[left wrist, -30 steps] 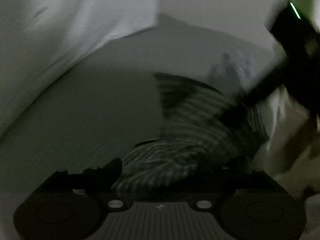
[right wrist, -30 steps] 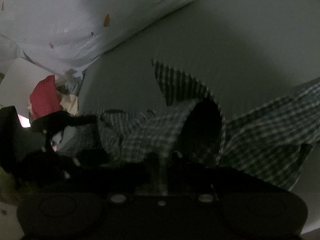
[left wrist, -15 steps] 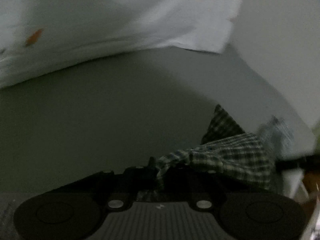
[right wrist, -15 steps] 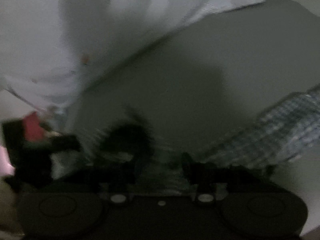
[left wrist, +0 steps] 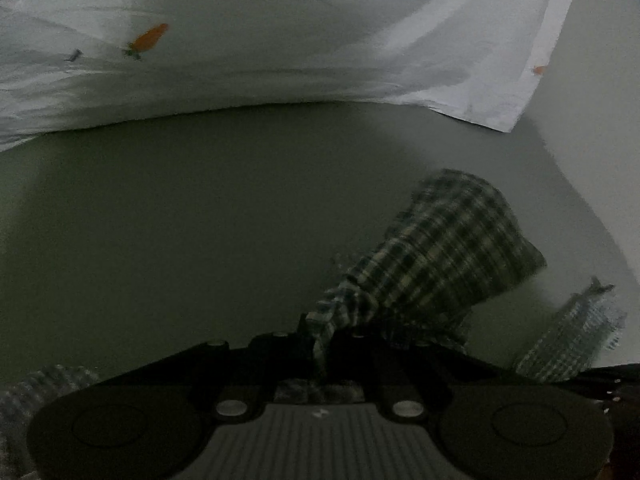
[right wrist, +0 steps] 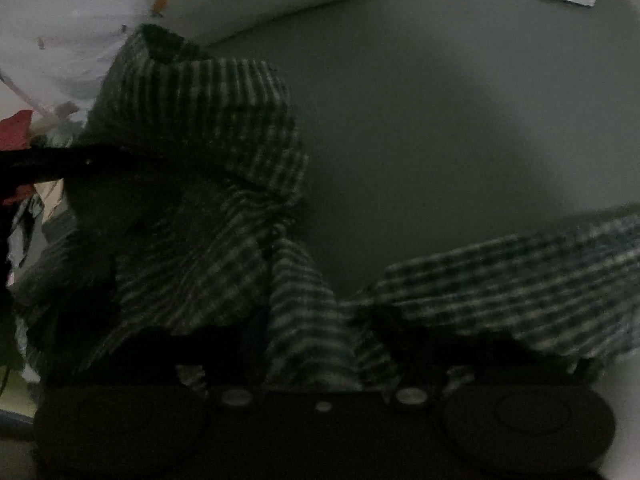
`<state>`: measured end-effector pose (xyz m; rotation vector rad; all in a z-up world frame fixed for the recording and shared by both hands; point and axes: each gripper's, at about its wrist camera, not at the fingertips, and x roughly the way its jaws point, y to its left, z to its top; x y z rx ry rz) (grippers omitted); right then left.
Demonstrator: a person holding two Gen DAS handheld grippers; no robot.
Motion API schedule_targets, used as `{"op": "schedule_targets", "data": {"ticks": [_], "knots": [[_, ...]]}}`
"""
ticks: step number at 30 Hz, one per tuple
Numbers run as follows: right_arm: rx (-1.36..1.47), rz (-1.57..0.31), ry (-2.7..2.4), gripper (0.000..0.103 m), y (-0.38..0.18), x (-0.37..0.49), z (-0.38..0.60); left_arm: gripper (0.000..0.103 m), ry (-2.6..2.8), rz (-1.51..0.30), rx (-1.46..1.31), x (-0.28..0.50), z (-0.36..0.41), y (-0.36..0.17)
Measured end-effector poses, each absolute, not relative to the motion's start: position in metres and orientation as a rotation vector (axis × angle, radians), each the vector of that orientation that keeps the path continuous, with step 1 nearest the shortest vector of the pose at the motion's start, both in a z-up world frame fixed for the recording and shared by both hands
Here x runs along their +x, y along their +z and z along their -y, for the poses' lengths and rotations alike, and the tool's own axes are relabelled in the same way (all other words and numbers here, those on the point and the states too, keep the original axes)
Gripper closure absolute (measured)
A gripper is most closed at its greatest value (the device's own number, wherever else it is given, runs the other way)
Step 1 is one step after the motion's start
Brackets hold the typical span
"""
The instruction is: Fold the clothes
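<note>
Left wrist view: my left gripper (left wrist: 320, 344) now clamps the plaid shirt (left wrist: 436, 256); my right gripper (right wrist: 316, 344) also pinches it, lifted higher than before.

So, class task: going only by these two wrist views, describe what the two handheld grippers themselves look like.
Both are dark, almost black. The left gripper has a wide body with a round disc at each end, a grey ribbed panel bearing a small pale mark in the middle, and two silvery screws at the base of its fingers. The right gripper has the same shape and screws. No cables or sleeves show.
</note>
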<state>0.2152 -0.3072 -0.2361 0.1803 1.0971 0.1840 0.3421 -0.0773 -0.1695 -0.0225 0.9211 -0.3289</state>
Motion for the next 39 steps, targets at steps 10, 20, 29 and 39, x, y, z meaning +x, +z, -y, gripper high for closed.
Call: {"op": "schedule_targets", "data": {"ticks": [10,20,29,39], "knots": [[0.116,-0.669,0.135,0.100,-0.109,0.254,0.319,0.098,-0.237,-0.648,0.007,0.362,0.062,-0.076],[-0.120,-0.378,-0.032,0.099,-0.043,0.438,0.280,0.096,-0.186,-0.298,0.125,0.513,0.076,0.012],[0.028,-0.600,-0.108,0.045,-0.117,0.514,0.281,0.053,-0.131,-0.711,-0.167,0.615,0.020,-0.115],[0.195,-1.097,-0.234,0.043,-0.226,0.317,0.313,0.044,-0.329,-0.961,-0.094,0.418,0.037,-0.182]]}}
